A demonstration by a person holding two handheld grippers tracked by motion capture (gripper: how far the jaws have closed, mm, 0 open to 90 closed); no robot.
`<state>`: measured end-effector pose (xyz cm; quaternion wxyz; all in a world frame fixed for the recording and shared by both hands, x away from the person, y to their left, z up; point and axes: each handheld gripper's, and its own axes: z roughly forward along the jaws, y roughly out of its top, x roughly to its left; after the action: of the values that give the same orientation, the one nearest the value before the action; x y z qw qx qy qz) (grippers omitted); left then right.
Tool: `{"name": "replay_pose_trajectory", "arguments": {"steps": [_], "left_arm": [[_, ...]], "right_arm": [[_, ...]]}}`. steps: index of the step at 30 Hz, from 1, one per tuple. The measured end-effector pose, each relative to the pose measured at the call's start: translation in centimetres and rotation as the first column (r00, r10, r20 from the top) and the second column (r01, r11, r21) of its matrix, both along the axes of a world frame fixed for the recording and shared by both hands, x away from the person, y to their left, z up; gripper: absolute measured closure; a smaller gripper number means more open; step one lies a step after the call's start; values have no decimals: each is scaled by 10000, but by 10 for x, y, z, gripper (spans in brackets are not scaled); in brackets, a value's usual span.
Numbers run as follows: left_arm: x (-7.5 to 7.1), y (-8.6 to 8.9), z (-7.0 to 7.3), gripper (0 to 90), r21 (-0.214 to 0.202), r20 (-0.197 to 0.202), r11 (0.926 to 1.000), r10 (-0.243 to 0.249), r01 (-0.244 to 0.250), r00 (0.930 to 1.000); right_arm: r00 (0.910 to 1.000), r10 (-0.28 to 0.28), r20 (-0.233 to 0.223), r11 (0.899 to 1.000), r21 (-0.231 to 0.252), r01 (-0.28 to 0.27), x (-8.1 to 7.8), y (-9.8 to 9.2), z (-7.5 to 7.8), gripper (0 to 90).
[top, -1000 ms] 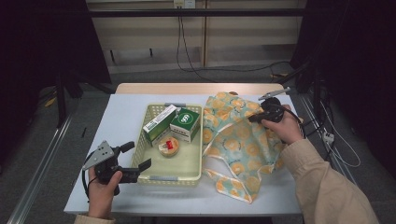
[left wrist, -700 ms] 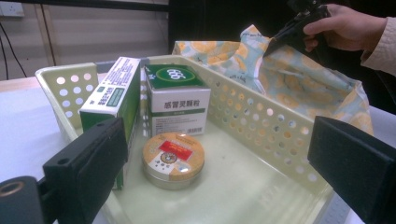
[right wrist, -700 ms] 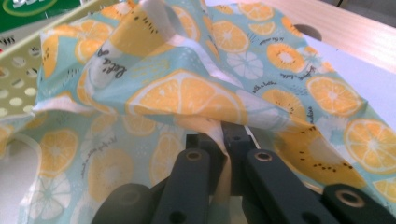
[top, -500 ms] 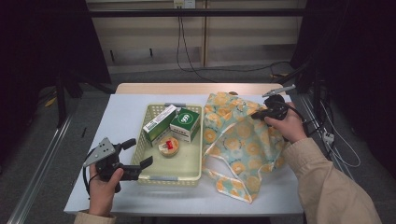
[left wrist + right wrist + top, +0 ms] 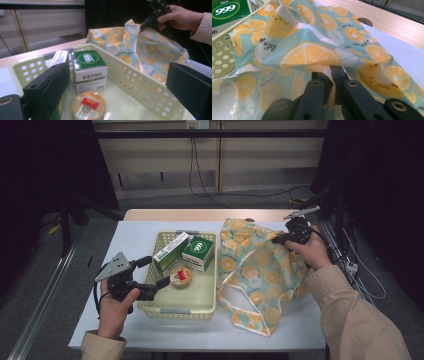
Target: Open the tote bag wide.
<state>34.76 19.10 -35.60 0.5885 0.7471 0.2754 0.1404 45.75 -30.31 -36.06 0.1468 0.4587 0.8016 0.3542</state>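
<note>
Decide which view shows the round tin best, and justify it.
The left gripper view: the tin lies close, lid label plain, between the open jaws. The high view shows it small in the basket.

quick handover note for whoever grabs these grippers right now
Right gripper: shut on the fruit-print bag, lifting its upper edge beside the basket.
Left gripper: open, empty, fingers at the basket's near left corner.
In the basket: green box, long box, round tin.
Done: bag gripped.
Left: probably open the bag and load the items; none is inside yet.
</note>
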Motion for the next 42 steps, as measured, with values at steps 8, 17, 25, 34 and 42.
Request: {"name": "replay_pose_trajectory", "arguments": {"steps": [8, 17, 25, 34, 42], "left_arm": [[15, -23, 1, 43, -234, -163, 9993, -305, 301, 9994], [31, -46, -9, 48, 179, -536, 9981, -584, 594, 9969], [36, -53, -17, 52, 530, -735, 9959, -691, 731, 9949], [42, -58, -27, 57, 1129, -1086, 9892, -816, 938, 9907], [49, -66, -40, 61, 1875, -1536, 9757, -847, 1133, 9845]], "right_arm": [[10000, -1, 14, 10000, 89, 1, 1, 1, 0, 897], [10000, 55, -69, 9998, 212, -53, 1, 1, 0, 897], [9998, 177, -83, 9997, 167, -175, 0, 6, -4, 897], [9995, 268, -158, 9996, 74, -267, -1, 9, -7, 898], [9990, 362, -268, 9993, -9, -362, -3, 11, -11, 898]]}}
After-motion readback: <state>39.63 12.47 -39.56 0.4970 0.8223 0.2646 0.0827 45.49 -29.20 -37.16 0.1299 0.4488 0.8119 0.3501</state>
